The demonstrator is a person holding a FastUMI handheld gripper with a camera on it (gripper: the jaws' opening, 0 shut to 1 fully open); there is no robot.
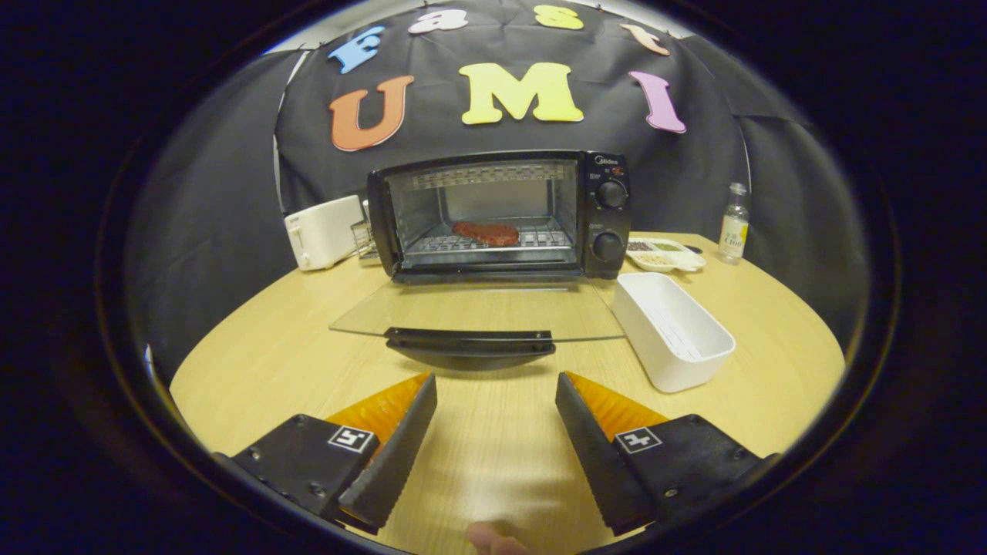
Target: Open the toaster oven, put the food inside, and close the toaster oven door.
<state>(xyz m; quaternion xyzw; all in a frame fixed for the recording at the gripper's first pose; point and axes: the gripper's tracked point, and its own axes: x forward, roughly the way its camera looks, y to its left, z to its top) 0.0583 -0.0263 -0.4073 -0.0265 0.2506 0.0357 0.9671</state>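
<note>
Lying flat, the stiff glass door [478, 312] was best lifted by its near handle [470, 340]; nothing was held by the wide-open gripper [496, 385].

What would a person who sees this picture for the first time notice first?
The black toaster oven at the back of the wooden table stands out, with its glass door folded flat towards the gripper and a reddish piece of food lying on the rack inside. The gripper is open, its fingers apart and holding nothing, just short of the door handle. A white tray lies right of the door.
</note>
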